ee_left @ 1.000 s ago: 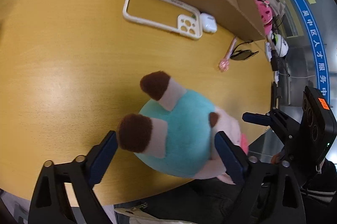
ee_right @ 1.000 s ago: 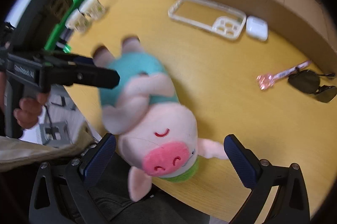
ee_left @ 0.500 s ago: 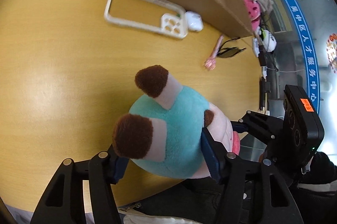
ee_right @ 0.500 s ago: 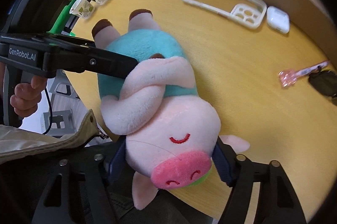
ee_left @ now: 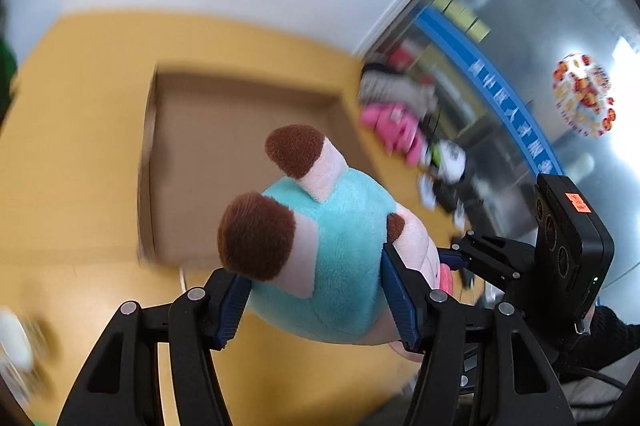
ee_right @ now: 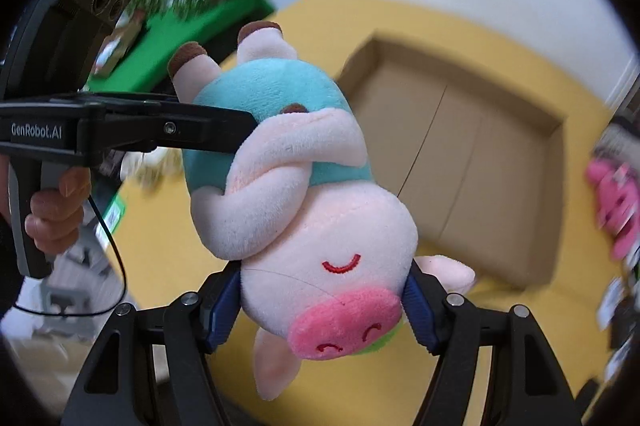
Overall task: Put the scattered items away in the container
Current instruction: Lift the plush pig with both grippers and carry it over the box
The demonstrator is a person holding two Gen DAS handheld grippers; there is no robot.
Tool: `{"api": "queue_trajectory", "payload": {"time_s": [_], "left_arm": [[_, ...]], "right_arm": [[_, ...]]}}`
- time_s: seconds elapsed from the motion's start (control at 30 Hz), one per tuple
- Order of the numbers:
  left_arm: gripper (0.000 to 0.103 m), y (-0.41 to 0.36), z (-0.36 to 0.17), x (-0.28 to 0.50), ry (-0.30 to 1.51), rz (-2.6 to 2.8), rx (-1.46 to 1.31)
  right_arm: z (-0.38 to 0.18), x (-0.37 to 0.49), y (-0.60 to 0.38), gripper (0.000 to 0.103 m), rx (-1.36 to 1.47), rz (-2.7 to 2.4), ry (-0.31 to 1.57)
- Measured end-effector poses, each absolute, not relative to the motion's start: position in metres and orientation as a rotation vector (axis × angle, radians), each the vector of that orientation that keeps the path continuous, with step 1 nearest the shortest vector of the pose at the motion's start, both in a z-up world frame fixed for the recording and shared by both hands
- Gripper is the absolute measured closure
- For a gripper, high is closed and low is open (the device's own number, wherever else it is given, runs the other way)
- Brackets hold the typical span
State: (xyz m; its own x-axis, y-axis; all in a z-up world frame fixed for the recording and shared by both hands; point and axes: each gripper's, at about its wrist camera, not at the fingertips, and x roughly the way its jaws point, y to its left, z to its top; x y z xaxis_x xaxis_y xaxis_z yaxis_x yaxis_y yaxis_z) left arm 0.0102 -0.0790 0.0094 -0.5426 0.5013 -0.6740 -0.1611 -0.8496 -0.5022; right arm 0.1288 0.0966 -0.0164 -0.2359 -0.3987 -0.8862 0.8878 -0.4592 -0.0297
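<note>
Left gripper clamps the plush pig's body; right gripper clamps its head. Both jaws stand half-open. Carry level, release above the cardboard box.

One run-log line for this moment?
left hand-held gripper: shut on plush pig body | right hand-held gripper: shut on its head | pig airborne | cardboard box: beyond

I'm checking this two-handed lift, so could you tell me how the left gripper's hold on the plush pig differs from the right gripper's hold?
The left gripper clamps the teal body of the pink plush pig, near its brown-tipped feet; the right gripper clamps the pig's pink head, beside the snout. In the right wrist view the left gripper reaches in from the side, the right from below. Both are shut on the pig, held above the open brown cardboard box.
</note>
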Motion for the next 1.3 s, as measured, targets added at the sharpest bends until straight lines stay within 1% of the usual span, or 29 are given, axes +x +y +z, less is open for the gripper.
{"api": "queue_trajectory", "payload": {"time_s": [0.13,0.23,0.37,0.43,0.63,0.93,1.23,1.27,1.3], "left_arm": [[0.038,-0.087,0.058,-0.019,-0.511,2.464,-1.083],[0.038,-0.094,0.082,-0.035,-0.492,2.497,-1.021],[0.038,-0.104,0.097,-0.056,-0.492,2.518,-0.988],[0.038,-0.108,0.098,-0.066,-0.509,2.517,-0.985],[0.038,-0.118,0.085,-0.086,-0.554,2.509,-1.027],[0.038,-0.117,0.056,-0.137,-0.571,2.497,-1.139],[0.038,-0.116,0.002,-0.204,-0.608,2.450,-1.257],[0.038,-0.117,-0.007,-0.212,-0.618,2.442,-1.274],[0.038,-0.118,-0.015,-0.217,-0.625,2.437,-1.287]], "right_arm": [[0.041,0.110,0.079,0.033,0.932,-1.895,0.710],[0.064,0.100,0.070,0.033,0.858,-1.905,0.732],[0.080,0.089,0.054,0.033,0.795,-1.902,0.768],[0.076,0.084,0.042,0.033,0.780,-1.898,0.790],[0.071,0.060,0.026,0.033,0.793,-1.862,0.821],[0.033,0.010,0.004,0.033,0.849,-1.793,0.819],[-0.015,-0.055,-0.016,0.033,0.921,-1.737,0.834],[-0.022,-0.062,-0.018,0.033,0.928,-1.727,0.843],[-0.031,-0.067,-0.018,0.033,0.906,-1.686,0.891]]}}
